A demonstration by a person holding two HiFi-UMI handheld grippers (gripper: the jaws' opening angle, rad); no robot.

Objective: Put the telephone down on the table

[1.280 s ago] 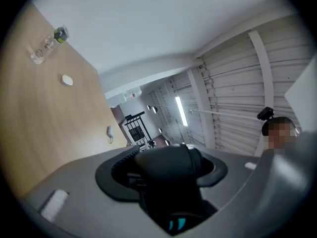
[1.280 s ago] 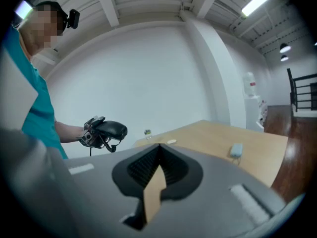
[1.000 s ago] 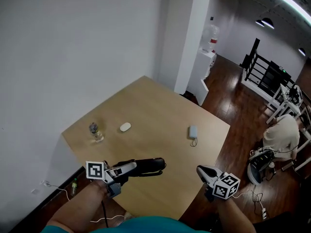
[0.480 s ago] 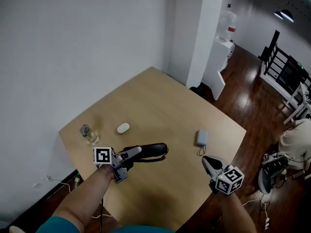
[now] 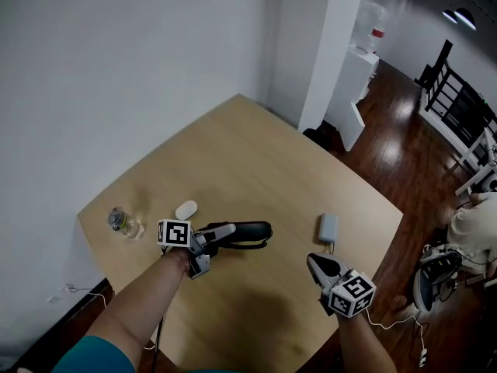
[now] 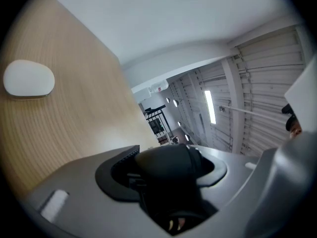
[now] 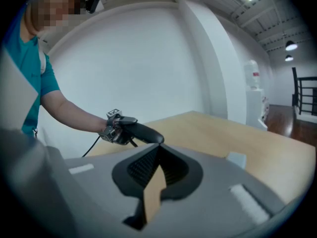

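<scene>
While the left tongs [image 5: 220, 233] are clamped on the black telephone [image 5: 250, 233], the handset is carried roughly level, jutting forward from the jaws over the middle of the table [image 5: 256, 150]. In the left gripper view its dark body fills the space between the jaws. The right tongs [image 5: 314, 263] are seen with their jaws together and nothing between them, held well apart from the telephone near the table's right edge. By the right gripper view, the telephone is judged to hang clear of the wood rather than rest on it, though contact cannot be ruled out from above. A white oval thing [image 5: 185, 210] lies just beside the left tongs, a bottle [image 5: 120, 221] stands farther left near the corner, and a grey box [image 5: 328, 226] lies beyond the right tongs. The carrying over the table is thus shown; what is left, as judged, is the lowering onto bare wood and the release of the grip.
</scene>
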